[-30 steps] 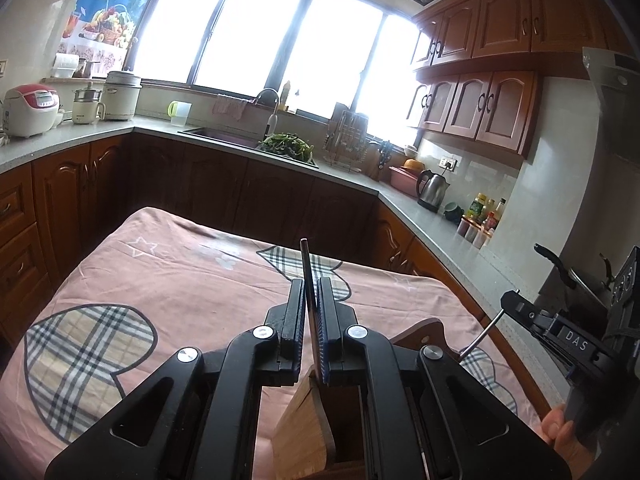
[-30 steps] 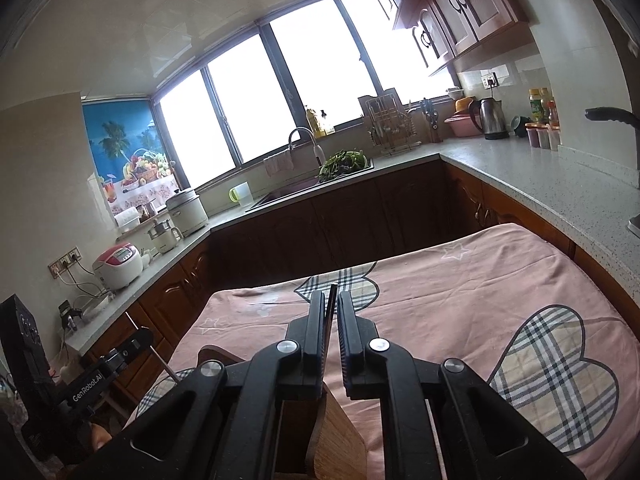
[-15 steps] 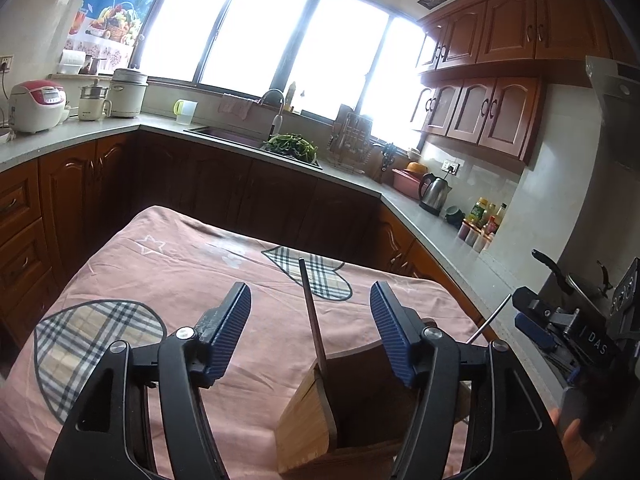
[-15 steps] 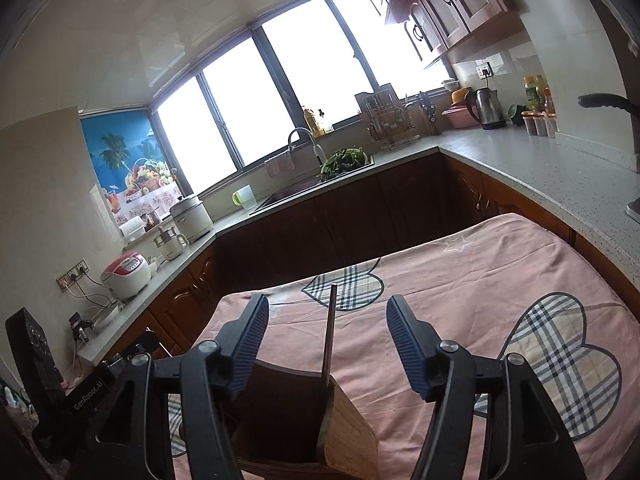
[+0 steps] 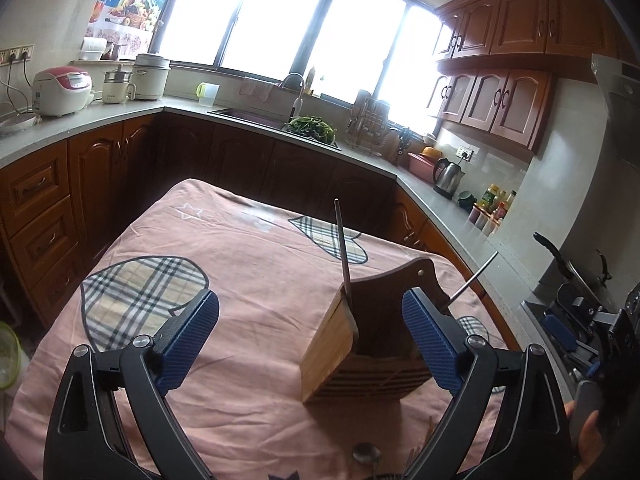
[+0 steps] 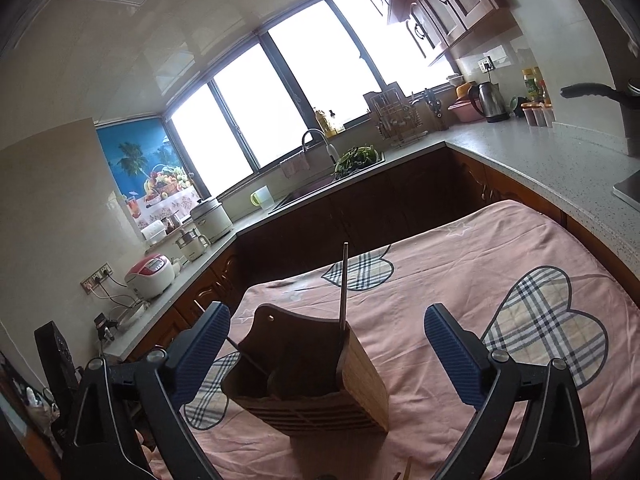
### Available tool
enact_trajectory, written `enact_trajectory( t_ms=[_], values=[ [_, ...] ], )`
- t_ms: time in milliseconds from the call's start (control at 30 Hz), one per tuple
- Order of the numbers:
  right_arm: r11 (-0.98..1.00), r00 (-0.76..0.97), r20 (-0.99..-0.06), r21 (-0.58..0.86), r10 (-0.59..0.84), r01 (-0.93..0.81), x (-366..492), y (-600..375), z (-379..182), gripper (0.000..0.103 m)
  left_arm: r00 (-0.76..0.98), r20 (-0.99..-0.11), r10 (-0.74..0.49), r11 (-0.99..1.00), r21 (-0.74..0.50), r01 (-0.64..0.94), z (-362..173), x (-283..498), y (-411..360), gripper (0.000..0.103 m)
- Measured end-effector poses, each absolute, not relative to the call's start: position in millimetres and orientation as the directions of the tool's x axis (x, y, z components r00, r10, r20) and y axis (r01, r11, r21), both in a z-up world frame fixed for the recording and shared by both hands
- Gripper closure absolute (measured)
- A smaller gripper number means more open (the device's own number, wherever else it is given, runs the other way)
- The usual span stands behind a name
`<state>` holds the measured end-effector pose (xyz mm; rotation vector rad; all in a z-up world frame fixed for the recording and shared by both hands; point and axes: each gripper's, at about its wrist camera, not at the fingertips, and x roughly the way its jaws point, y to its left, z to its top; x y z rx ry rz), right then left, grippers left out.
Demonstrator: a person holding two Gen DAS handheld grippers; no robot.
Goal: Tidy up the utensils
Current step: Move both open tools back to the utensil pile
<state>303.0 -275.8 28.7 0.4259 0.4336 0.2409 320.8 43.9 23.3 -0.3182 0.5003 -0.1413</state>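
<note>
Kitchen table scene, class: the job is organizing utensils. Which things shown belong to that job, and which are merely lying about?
Job:
wooden utensil holder
dark chopstick standing in it
metal utensil leaning in it
spoon on the tablecloth

Lying about:
kettle
rice cooker
greens by the sink

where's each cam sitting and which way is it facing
Left wrist: rides the left gripper, angled down over the pink-clothed table toward the window; its open jaws and, far right, the right gripper with a hand show.
Right wrist: rides the right gripper, facing likewise; its open jaws show.
Shared: the wooden utensil holder, each with a chopstick standing in it.
</note>
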Motion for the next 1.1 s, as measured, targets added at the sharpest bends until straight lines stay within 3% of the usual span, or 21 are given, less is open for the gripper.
enact_trajectory(
  t_ms=[533,1100],
  values=[
    [0.895,0.848,-0.438,0.436,0.298,-0.09,213.4,-286.1,16.2,0.004,0.821,-0.497,-0.279,0.949,-0.276,0.155,16.4,239.4,22.4,0.008],
    [0.902,0.781,-0.559,0.431,0.277,-0.012,155.6,-298.5,-39.0,0.004,0.751,-0.575,-0.326,0.941,-0.278,0.195,-24.2,196.4,3.7,0.008]
  ],
)
